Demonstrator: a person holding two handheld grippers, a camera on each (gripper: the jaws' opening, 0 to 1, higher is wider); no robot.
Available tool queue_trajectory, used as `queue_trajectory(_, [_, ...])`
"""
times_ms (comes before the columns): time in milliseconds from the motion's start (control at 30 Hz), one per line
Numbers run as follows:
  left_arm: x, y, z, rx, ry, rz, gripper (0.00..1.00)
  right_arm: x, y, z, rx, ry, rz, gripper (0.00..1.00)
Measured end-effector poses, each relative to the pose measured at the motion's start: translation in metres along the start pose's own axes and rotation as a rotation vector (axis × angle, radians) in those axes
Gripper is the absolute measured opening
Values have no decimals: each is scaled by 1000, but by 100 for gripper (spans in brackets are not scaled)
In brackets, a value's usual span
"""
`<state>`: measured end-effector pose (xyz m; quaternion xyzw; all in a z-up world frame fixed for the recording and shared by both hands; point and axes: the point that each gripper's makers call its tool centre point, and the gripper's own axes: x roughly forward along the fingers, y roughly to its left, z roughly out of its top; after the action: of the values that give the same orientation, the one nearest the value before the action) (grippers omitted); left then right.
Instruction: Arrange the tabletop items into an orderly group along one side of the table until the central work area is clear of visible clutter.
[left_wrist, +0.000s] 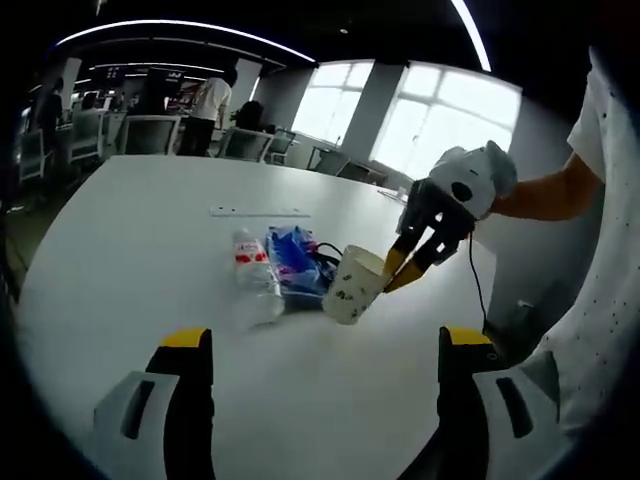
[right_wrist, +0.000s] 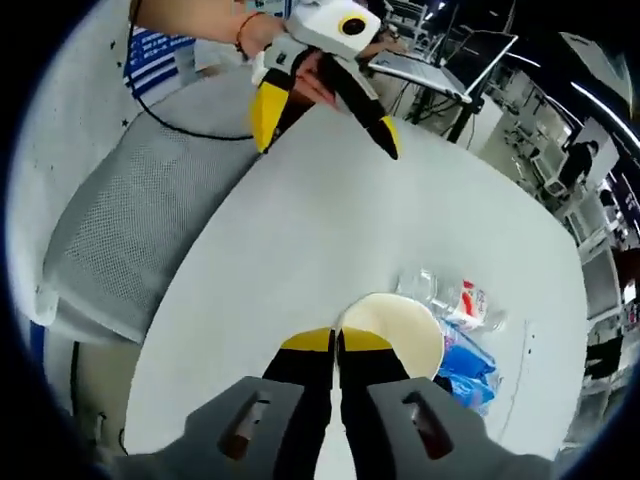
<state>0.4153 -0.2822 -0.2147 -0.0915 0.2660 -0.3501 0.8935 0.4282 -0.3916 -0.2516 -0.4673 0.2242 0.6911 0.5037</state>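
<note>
A white paper cup (left_wrist: 352, 287) with dark specks tilts on the white table (left_wrist: 150, 230). My right gripper (left_wrist: 402, 272) is shut on its rim. In the right gripper view the yellow-tipped right gripper (right_wrist: 337, 342) pinches the near rim of the cup (right_wrist: 400, 335), whose mouth faces up. A clear plastic bottle (left_wrist: 256, 272) with a red label lies on its side left of the cup, also seen as the bottle (right_wrist: 448, 297). A blue packet (left_wrist: 293, 257) and a black cable (left_wrist: 327, 262) lie between them. My left gripper (left_wrist: 326, 340) stands open over bare table, and shows across the table as the left gripper (right_wrist: 327, 125).
A thin white strip (left_wrist: 258, 211) lies beyond the items. A grey mesh chair (right_wrist: 130, 220) stands at the table edge, with a laptop (right_wrist: 420, 68) on a far desk. A person's arm and dotted shirt (left_wrist: 590, 300) are at the right. Chairs and people stand in the background.
</note>
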Motion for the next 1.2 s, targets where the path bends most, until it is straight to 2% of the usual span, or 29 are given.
queue_trajectory(167, [0, 2, 0, -4, -1, 2, 96, 11, 2, 0, -88, 37, 21, 0])
queue_trajectory(467, [3, 1, -1, -9, -3, -4, 96, 23, 3, -7, -172, 89, 44, 0])
queue_trajectory(567, [3, 1, -2, -13, -3, -4, 96, 24, 4, -3, -172, 82, 54, 0])
queue_trajectory(900, [1, 2, -3, -20, -6, 0, 96, 31, 8, -6, -229, 117, 77, 0])
queue_trajectory(1200, [0, 2, -6, -27, -5, 2, 96, 34, 9, -9, -219, 127, 92, 0])
